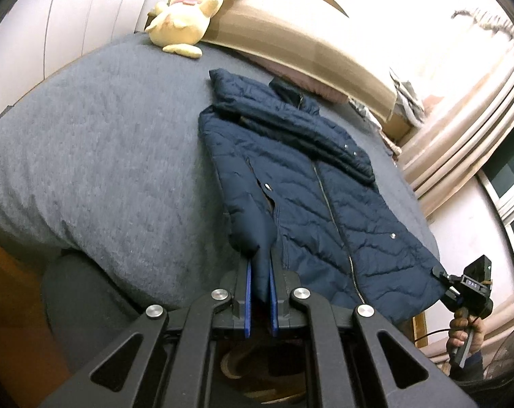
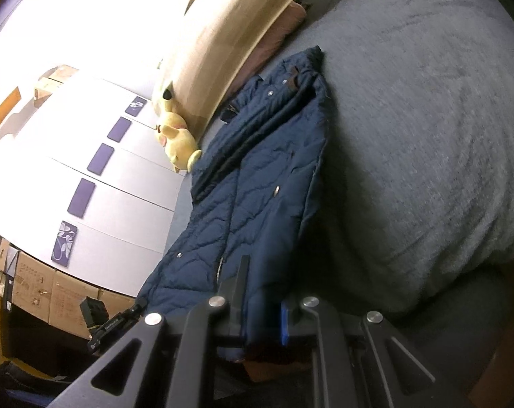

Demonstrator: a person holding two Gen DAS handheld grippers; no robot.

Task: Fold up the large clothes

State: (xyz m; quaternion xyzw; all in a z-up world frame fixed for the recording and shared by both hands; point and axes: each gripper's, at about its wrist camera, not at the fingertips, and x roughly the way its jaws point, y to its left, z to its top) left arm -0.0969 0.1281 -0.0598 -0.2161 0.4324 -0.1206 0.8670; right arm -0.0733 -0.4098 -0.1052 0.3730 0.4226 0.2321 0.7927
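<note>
Grey bed, plush by the headboard. Navy jacket lies flat, sleeves folded in. Left gripper and right gripper each pinch a hem corner. Puffy, soft, slick, probably light; hem corners suit lifting toward the collar.

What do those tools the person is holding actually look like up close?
Each gripper is matt black plastic: angled linkage bars with triangular cut-outs, joined by round silver bolts, ending in two flat fingers with bright blue pads. Seen from the left gripper, the right gripper has a pistol-style handle, a boxy camera block on top, a small white-lettered label and a thin black cable trailing below. The hand on it is bare, with a dark cuff.
</note>
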